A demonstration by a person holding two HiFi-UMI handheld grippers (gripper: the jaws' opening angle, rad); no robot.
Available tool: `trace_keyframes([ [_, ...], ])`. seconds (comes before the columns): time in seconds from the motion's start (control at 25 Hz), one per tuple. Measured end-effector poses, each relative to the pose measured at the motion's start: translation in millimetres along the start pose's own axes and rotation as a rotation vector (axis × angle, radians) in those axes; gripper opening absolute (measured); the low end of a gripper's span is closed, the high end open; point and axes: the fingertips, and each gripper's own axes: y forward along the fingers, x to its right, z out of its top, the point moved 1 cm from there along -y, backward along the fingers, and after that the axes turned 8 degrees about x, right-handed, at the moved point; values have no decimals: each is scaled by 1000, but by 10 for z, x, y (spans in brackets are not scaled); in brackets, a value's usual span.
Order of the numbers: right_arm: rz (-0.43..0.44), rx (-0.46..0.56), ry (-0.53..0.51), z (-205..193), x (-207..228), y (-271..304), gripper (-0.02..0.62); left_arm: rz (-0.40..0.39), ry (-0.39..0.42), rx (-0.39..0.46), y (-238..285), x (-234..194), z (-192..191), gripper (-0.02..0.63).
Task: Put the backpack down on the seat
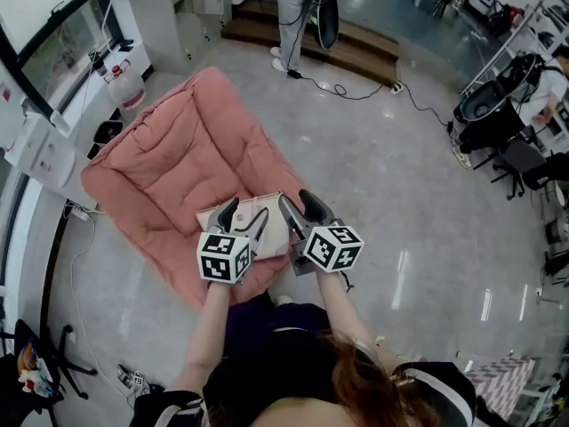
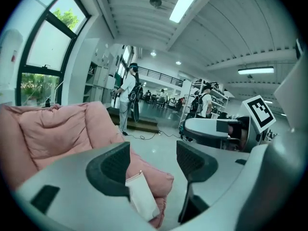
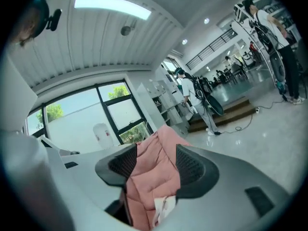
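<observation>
A cream backpack [image 1: 264, 222] lies flat on the front part of the pink padded seat [image 1: 178, 163], which spreads across the floor. Both grippers hover just above the bag. My left gripper [image 1: 242, 221] is open over its left half, with nothing between the fingers. My right gripper [image 1: 302, 208] is open over its right edge, also holding nothing. In the left gripper view the backpack [image 2: 142, 196] shows below the open gripper [image 2: 153, 165], with the seat [image 2: 53, 129] rising at the left. In the right gripper view the open gripper [image 3: 156, 165] frames the seat [image 3: 154, 177] and a corner of the backpack [image 3: 163, 207].
A person [image 1: 292, 16] stands by low wooden steps [image 1: 356, 47] at the back, with a black cable [image 1: 356, 92] trailing over the grey floor. A water jug [image 1: 126, 85] stands by the left window. Office chairs [image 1: 484, 114] crowd the right side.
</observation>
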Motion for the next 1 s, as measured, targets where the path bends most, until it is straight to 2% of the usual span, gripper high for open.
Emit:
trace_keyframes([
  [0.24, 33, 117, -182, 544, -276, -62, 260, -67, 51, 138, -97, 230, 556, 310],
  [0.48, 106, 197, -177, 865, -551, -174, 259, -101, 125, 240, -185, 411, 909, 303],
  [0.52, 108, 212, -184, 900, -576, -196, 254, -95, 136, 258, -202, 421, 962, 279],
  [0.56, 102, 230, -190, 932, -590, -220, 212, -84, 148, 278, -222, 419, 1010, 208],
  [0.6, 90, 246, -193, 957, -597, -245, 110, -74, 159, 294, -240, 415, 1046, 113],
  [0.64, 83, 255, -195, 971, -604, -266, 58, -71, 164, 303, -254, 420, 1068, 54],
  [0.8, 112, 239, -202, 996, -697, -325, 38, -105, 154, 321, -285, 528, 1098, 21],
  [1.0, 128, 231, -195, 998, -785, -346, 35, -122, 166, 347, -357, 630, 1114, 20],
])
